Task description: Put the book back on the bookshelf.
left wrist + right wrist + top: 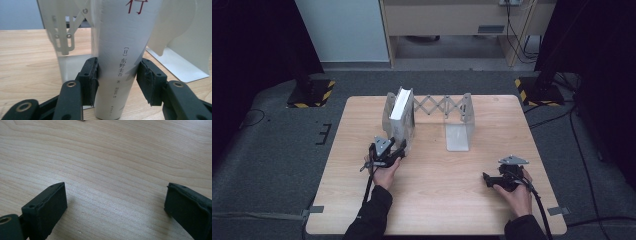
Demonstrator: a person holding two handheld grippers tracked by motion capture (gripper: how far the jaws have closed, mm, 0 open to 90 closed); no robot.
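Note:
A white book [401,113] stands upright at the left end of a white expanding book rack [445,106] on the wooden table [437,200]. In the left gripper view its spine [120,50] carries dark printed characters and a red one at the top. My left gripper [404,147] [117,80] is at the book's lower spine, one black pad pressed to each side, shut on it. My right gripper [486,178] [115,205] hovers low over bare wood at the front right, jaws wide apart and nothing between them.
The rack's right bookend [459,131] stands free with an open slot between it and the book. Its scissor links run along the back. Beyond the table's far edge are stand bases with yellow-black tape [311,93] and cables on the floor.

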